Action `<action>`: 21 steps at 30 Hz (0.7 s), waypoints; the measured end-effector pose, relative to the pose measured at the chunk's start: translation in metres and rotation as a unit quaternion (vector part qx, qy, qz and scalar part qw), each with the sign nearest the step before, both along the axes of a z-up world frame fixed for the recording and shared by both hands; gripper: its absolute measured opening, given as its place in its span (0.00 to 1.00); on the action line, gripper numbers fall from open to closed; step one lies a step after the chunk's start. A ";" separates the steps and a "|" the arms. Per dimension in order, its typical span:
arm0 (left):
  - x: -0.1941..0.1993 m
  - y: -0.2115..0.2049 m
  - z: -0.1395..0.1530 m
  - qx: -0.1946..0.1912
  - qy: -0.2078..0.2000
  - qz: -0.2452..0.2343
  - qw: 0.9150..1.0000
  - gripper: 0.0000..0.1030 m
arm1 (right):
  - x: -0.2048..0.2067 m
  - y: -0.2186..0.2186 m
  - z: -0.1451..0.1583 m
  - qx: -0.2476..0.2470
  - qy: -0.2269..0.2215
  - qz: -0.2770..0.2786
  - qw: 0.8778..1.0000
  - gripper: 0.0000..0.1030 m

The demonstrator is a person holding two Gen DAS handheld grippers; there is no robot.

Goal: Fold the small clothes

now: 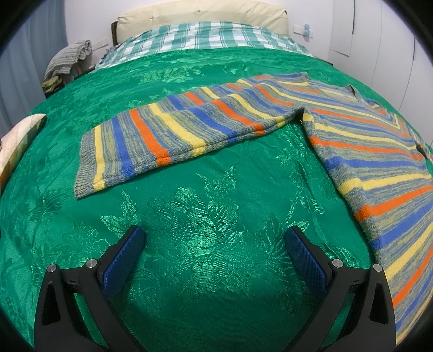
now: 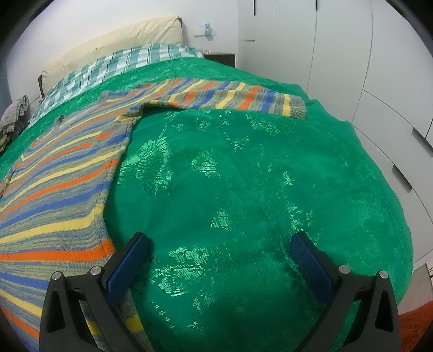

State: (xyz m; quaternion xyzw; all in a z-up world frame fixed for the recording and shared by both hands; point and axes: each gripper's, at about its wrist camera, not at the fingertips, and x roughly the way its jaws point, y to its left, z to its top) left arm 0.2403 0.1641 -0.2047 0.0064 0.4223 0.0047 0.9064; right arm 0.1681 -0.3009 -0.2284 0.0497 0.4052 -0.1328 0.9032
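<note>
A striped knit sweater in grey, blue, orange and yellow lies flat on the green bedspread. In the left wrist view its body fills the right side and one sleeve stretches left. In the right wrist view the sweater's body lies at the left and the other sleeve stretches right. My left gripper is open and empty over bare bedspread, in front of the sleeve. My right gripper is open and empty beside the sweater's right side edge.
A checked green and white sheet and cream headboard lie at the far end. A pillow sits at the left edge. Clothes are piled on a chair. White wardrobe doors stand right of the bed.
</note>
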 end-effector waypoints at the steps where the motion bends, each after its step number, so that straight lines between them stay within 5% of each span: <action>1: 0.001 -0.001 0.000 0.001 0.004 0.000 1.000 1.00 | 0.002 -0.001 0.004 0.008 0.016 0.006 1.000 1.00; 3: 0.001 -0.002 0.000 0.006 0.003 0.001 1.000 1.00 | 0.001 -0.007 0.015 0.047 0.022 0.018 0.999 1.00; 7: 0.001 -0.002 0.000 0.004 0.001 0.003 1.000 1.00 | 0.001 -0.047 0.053 0.150 -0.041 0.038 0.987 0.99; 11: 0.006 0.000 0.002 -0.014 0.036 0.033 0.999 1.00 | 0.039 -0.130 0.077 0.214 -0.078 0.006 0.974 0.98; 18: -0.022 0.005 0.025 -0.095 0.038 0.082 0.991 0.99 | 0.120 -0.223 0.041 0.360 -0.012 -0.078 0.930 0.70; 20: -0.039 0.008 0.030 -0.118 0.024 0.092 0.988 0.99 | 0.135 -0.225 0.026 0.375 0.014 -0.091 0.923 0.59; 21: -0.049 0.010 0.031 -0.122 0.018 0.102 0.987 0.99 | 0.140 -0.224 0.022 0.374 0.022 -0.089 0.923 0.41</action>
